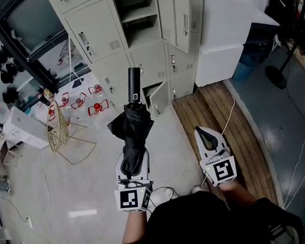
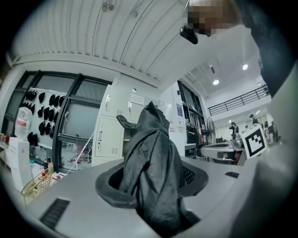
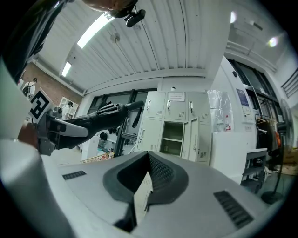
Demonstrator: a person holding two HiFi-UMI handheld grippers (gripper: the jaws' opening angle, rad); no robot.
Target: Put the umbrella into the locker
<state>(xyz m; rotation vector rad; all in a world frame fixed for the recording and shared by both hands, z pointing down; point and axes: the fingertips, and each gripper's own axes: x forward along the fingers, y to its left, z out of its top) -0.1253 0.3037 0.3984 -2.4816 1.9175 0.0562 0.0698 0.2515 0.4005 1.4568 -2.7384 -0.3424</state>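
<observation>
The left gripper [image 1: 132,159] pinches a folded black fabric umbrella [image 1: 133,126] around its bunched canopy. In the head view the umbrella's cylindrical black handle [image 1: 134,83] points to 12 o'clock, towards the bank of cream metal lockers [image 1: 100,36] but apart from it. One upper compartment [image 1: 139,26] stands open, its door [image 1: 176,18] swung to 3 o'clock. The right gripper [image 1: 204,134], at 3 o'clock of the left one, has its jaws pressed together on nothing, above the grey floor [image 1: 93,170].

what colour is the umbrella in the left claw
Black, canopy and handle alike. The umbrella shows best in the head view.
</observation>
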